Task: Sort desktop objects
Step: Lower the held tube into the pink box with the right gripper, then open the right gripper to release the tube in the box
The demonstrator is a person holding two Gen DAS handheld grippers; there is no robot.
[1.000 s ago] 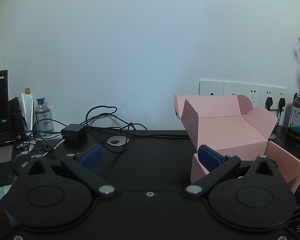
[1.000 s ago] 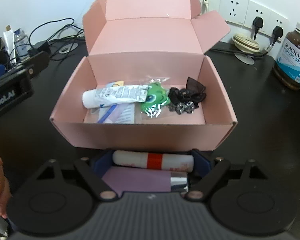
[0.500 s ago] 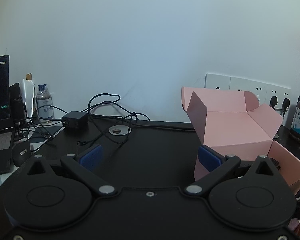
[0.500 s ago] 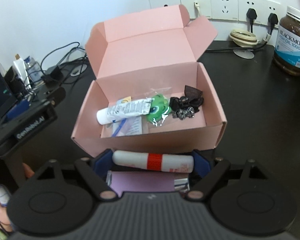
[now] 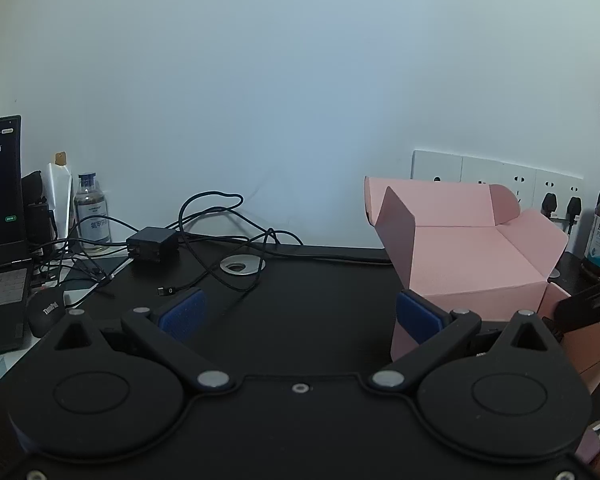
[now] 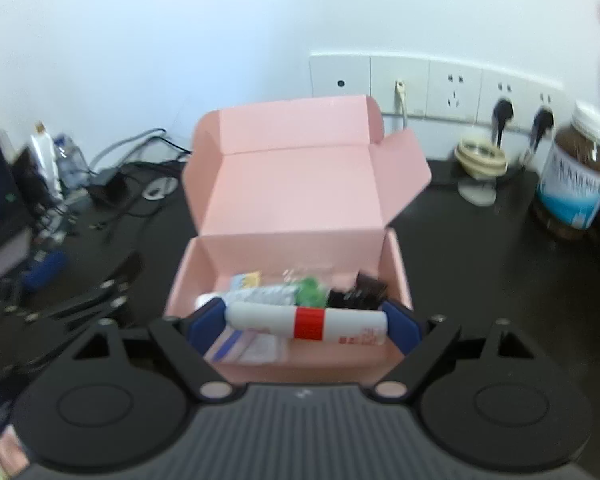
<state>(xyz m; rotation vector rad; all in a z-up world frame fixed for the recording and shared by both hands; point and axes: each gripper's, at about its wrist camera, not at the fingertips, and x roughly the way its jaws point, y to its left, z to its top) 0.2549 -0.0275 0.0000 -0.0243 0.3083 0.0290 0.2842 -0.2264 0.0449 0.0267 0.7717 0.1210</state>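
Observation:
My right gripper (image 6: 305, 322) is shut on a white tube with a red band (image 6: 305, 322), gripped end to end and held level above the front of the open pink box (image 6: 296, 184). Inside the box lie a white tube, a green toy in a clear bag (image 6: 310, 290) and a black hair clip (image 6: 358, 292). In the left wrist view my left gripper (image 5: 300, 308) stands open over the black desk with nothing between its blue pads; the pink box (image 5: 468, 256) is just to its right.
A brown fish-oil jar (image 6: 576, 176) stands at the back right under the wall sockets (image 6: 432, 88), beside a small cream stand (image 6: 480, 160). Back left hold a charger with tangled cables (image 5: 152, 242), a small bottle (image 5: 92, 216), a laptop (image 5: 0, 200) and a mouse (image 5: 46, 312).
My right gripper has risen with the tube, and the box now sits lower and closer under it, the picture blurred by motion. The left gripper has stayed where it was.

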